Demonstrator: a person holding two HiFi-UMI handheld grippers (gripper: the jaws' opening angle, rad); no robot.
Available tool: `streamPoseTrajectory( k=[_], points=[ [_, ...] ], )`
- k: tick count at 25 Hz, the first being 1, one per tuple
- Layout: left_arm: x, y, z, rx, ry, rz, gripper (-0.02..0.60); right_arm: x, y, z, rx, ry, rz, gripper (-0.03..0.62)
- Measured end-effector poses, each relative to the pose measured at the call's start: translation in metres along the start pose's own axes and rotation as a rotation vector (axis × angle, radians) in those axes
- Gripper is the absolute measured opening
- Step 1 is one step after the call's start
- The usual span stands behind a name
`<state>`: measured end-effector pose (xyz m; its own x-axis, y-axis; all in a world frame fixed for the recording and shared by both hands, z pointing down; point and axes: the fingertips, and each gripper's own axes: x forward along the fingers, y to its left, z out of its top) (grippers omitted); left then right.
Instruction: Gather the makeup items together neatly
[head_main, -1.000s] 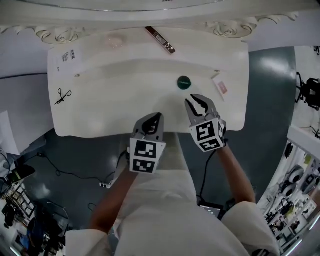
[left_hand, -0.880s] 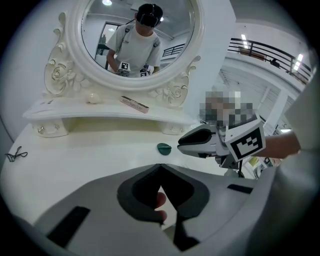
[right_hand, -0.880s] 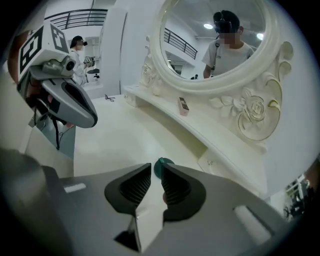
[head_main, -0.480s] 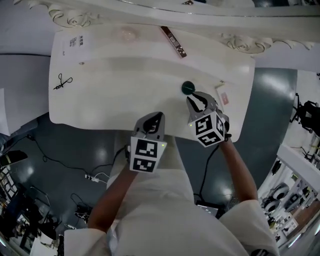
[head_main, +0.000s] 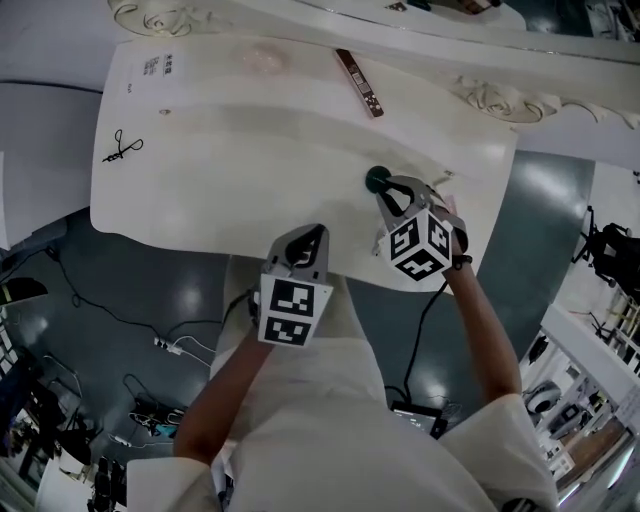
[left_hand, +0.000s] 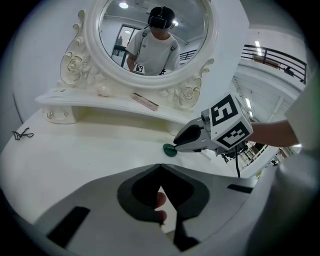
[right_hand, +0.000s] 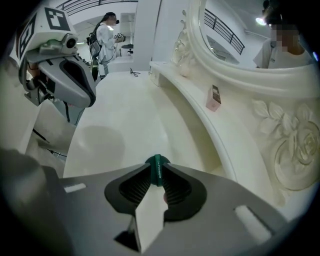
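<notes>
Dressing table (head_main: 220, 170), white, w/ oval mirror (left_hand: 150, 35) at the back and a raised shelf (left_hand: 100, 102) below it. Items noted as scattered. Both grippers seen at the near edge. The left gripper (head_main: 312, 236) is clenched on nothing, jaws meeting tip to tip, and is held apart from every item. The right gripper (head_main: 385, 186) is pitched steeply down at the table's right side and is closed on the green compact (right_hand: 157, 170). The compact is pinched across its thin rim at the very jaw tips only, and appears to touch the tabletop. Other items: slim brown box (head_main: 359, 83) on the shelf, pale pink round item (head_main: 262, 57) further left on the shelf, eyelash curler (head_main: 122, 146) well apart at the table's left end. Step judged: pick-up of the compact, approx. the start of the gathering. For a clean lift, the bite should be checked first, since little pad is engaged and the rim looks smooth (a slip or twist-out is the likely failure). The carry should be kept low and slow w/o wrist roll. Set-down is best made flat, beside one chosen item, before release.
</notes>
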<state>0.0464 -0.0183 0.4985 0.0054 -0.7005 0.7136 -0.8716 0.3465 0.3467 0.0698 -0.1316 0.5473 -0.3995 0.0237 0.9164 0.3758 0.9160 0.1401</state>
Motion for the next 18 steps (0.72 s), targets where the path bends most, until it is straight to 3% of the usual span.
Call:
streamPoseTrajectory(
  k=[18],
  points=[
    [-0.001,0.008,-0.004,-0.049,-0.023,0.029,-0.005,0.022,-0.005,-0.008,-0.102,0.117,0.120,0.041]
  ],
)
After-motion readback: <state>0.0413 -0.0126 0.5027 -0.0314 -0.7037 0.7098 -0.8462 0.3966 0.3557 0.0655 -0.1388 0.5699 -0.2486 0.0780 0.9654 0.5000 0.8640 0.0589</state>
